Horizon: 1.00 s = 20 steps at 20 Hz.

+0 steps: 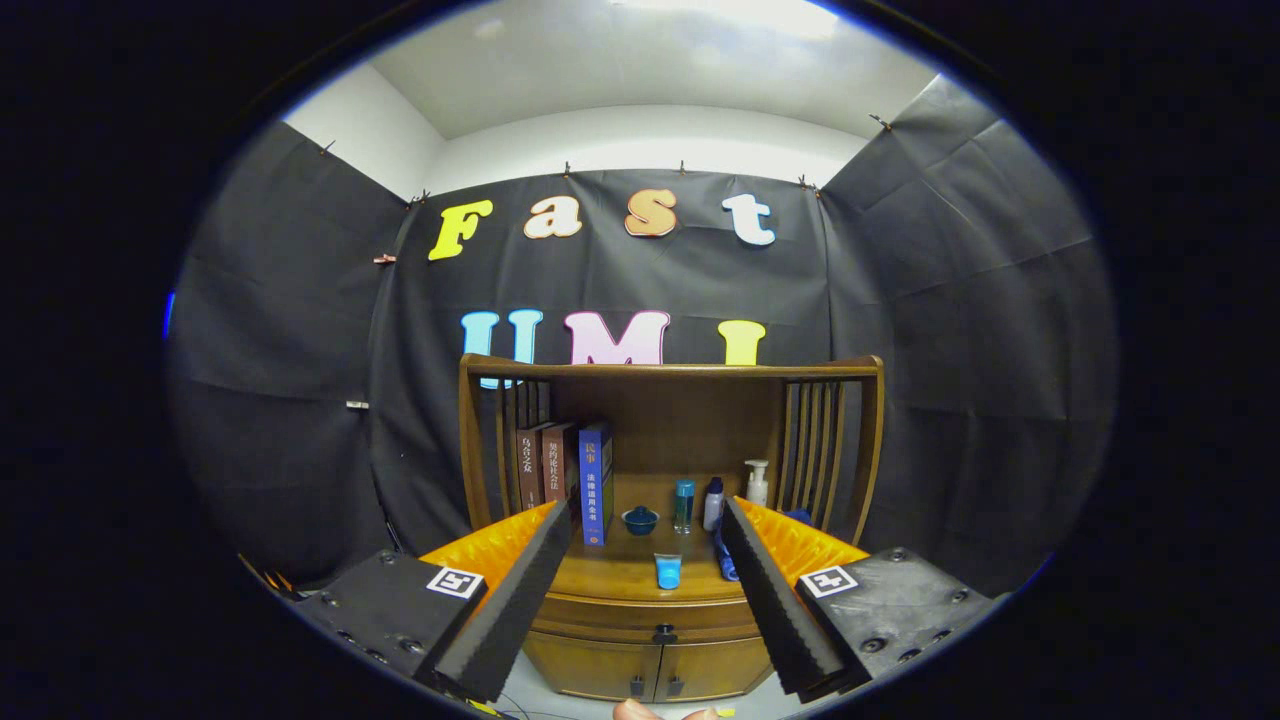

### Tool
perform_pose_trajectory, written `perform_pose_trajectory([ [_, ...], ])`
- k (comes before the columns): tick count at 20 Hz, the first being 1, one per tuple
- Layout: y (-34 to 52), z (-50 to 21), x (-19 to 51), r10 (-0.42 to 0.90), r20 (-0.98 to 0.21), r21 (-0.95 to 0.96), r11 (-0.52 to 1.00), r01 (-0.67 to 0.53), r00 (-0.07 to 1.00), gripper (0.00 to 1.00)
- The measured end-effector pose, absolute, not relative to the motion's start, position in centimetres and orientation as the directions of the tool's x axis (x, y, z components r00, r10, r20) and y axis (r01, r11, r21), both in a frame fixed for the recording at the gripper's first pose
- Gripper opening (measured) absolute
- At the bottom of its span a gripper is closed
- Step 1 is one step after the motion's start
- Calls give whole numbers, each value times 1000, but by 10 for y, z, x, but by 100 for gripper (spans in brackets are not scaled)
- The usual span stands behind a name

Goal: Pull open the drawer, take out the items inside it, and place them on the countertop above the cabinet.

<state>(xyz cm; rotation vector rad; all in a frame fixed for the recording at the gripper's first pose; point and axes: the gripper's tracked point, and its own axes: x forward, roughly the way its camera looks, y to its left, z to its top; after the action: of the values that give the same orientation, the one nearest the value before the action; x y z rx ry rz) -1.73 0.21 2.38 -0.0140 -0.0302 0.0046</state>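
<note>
The gripper [645, 530] is seen with its two fingers [520, 590] spread wide, black foam pads facing each other across a broad gap. Nothing is held and nothing is touched by either pad. A square black-and-white marker [455, 582] is carried on each finger's black body, and orange ribbed backing is seen behind each pad.

Through the gap, at twelve o'clock from the fingertips and well beyond them, a wooden cabinet [660, 672] is framed. Its drawer [640, 618] is shut, with a dark knob [664, 634] at its middle; two doors with small dark handles are set below it at six o'clock from the knob.

On the table [620, 575] above the drawer, a small blue cup [668, 571] stands nearest the front edge. Behind it, at about eleven o'clock, a dark blue bowl [640, 520] is placed. At one o'clock from the cup, a teal-capped bottle [684, 505], a dark-capped bottle [712, 503] and a white pump bottle [757, 483] are lined up. A blue object [724, 558] lies just beside the right finger's pad; what it is cannot be told.

At ten o'clock from the cup, upright books [570, 475] are ranged against slatted sides under a top shelf [670, 369].
</note>
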Motion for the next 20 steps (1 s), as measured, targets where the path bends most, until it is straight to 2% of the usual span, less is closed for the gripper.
perform_pose_trajectory([
  [20, 10, 23, -18, 14, 56, -34, 999, -12, 998, 99],
])
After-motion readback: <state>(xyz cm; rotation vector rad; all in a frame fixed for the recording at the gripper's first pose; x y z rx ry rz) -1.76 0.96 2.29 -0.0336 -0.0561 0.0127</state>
